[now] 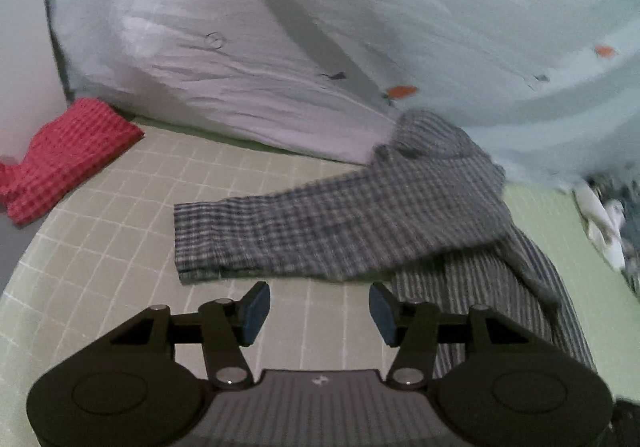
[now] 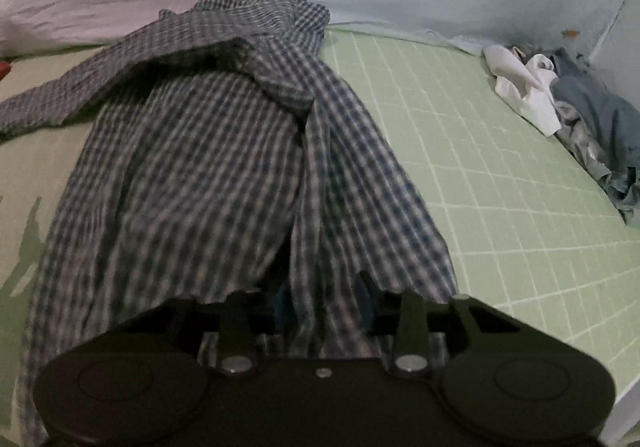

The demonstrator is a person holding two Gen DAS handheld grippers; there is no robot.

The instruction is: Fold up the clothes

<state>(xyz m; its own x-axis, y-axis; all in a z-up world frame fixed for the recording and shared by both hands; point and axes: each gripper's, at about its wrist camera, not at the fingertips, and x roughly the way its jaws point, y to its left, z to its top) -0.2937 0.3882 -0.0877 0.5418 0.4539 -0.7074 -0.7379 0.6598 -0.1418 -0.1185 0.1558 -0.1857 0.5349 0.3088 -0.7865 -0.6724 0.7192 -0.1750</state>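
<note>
The blue-and-white checked cotton shirt [image 2: 192, 151] lies rumpled on the pale green gridded mat [image 2: 500, 183] that covers the surface, its body bunched into long folds and its collar end heaped up against the pale blue quilt printed with small orange carrots [image 1: 460, 7]. One long sleeve [image 1: 280, 235] stretches flat away from the shirt's body across the mat, cuff end square and free. The right hand-held gripper [image 2: 320, 311] sits at the shirt's near hem, with cloth draped over and between its fingers; the fingertips are buried in fabric, so I cannot tell whether it is clenched on the hem or slack. The left hand-held gripper [image 1: 318, 313] hovers just short of the sleeve, its blue-padded fingers [image 1: 256, 311] spread wide and released, holding nothing, with bare mat between them. On the far side of the sleeve from the shirt's body, a red-and-white gingham folded cloth [image 1: 68, 155] rests at the mat's edge beside the quilt. On the opposite side of the shirt, well apart from it, a loose heap of white and grey-blue garments [image 2: 568, 111] lies along the mat's border.
</note>
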